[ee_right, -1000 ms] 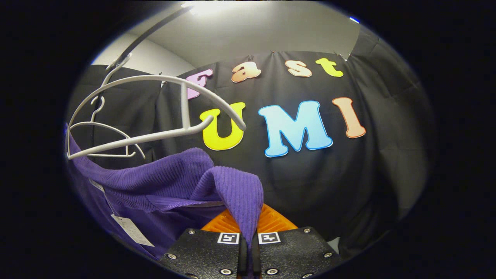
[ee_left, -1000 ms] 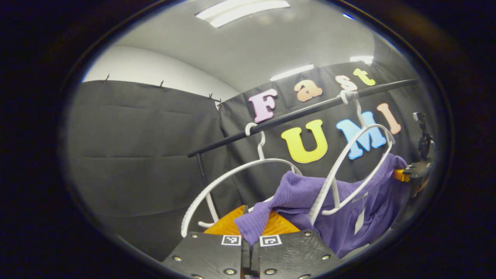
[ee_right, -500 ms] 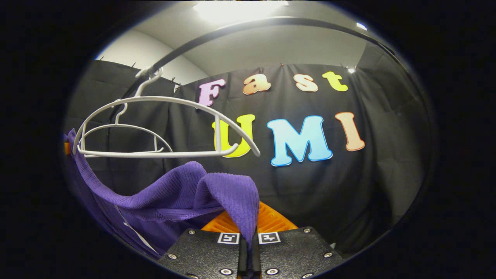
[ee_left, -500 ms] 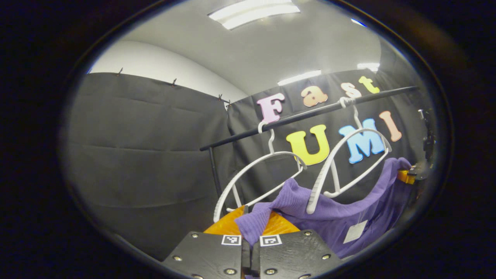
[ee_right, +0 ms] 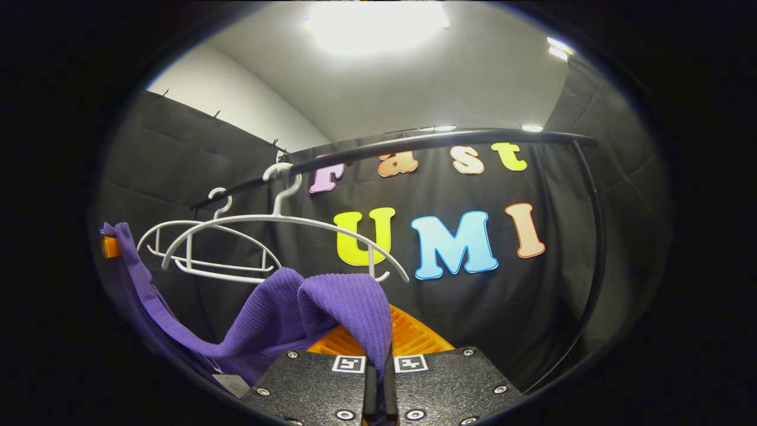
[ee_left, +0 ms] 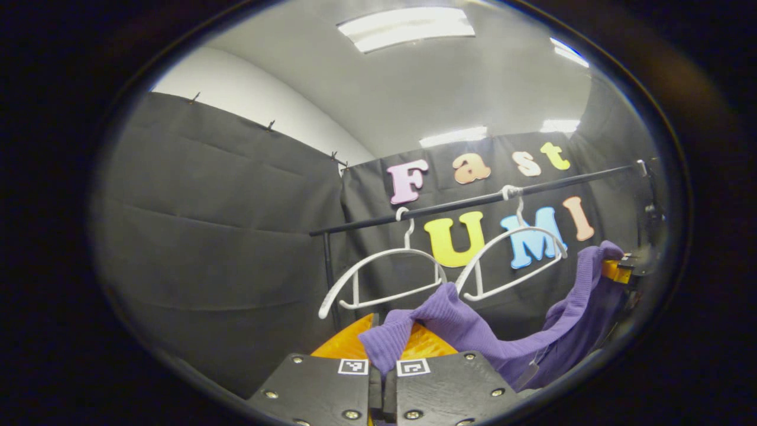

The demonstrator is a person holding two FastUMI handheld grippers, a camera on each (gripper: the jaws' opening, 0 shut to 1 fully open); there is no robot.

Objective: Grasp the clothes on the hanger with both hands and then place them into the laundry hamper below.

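**Black-cloth booth, purple garment off both hangers, pinched at each end**

Black cloth walls on all sides, white wall above them, ceiling light panels (ee_left: 407,27) overhead. Dark clothes rail (ee_left: 473,202) runs across in front of the back wall; in the right gripper view it bends down into an upright at its right end (ee_right: 594,236).

Two white hangers hook on the rail, both bare:
- left gripper view: left hanger (ee_left: 384,278), right hanger (ee_left: 511,254)
- right gripper view: near hanger (ee_right: 284,236), far hanger (ee_right: 201,248) behind it

Purple ribbed garment (ee_left: 473,331) hangs below the hangers, not draped on either. It sags between the two grippers like a sling. A white tag (ee_right: 232,384) dangles from its lower edge.

Left gripper (ee_left: 382,378): jaws closed down to a thin slit, a fold of the purple fabric clamped between the fingers and bunched up just above the tips.

Right gripper (ee_right: 379,378): same state, jaws nearly together, fabric fold (ee_right: 349,307) pinched between both fingers and humped over the tips.

In the left gripper view the right gripper (ee_left: 621,269) shows at the far right edge, holding the other end of the garment. In the right gripper view, the garment's far end climbs to the left edge, where a bit of orange (ee_right: 108,247) shows beside it.

Garment is clear of the rail, held up in the air by both grippers.
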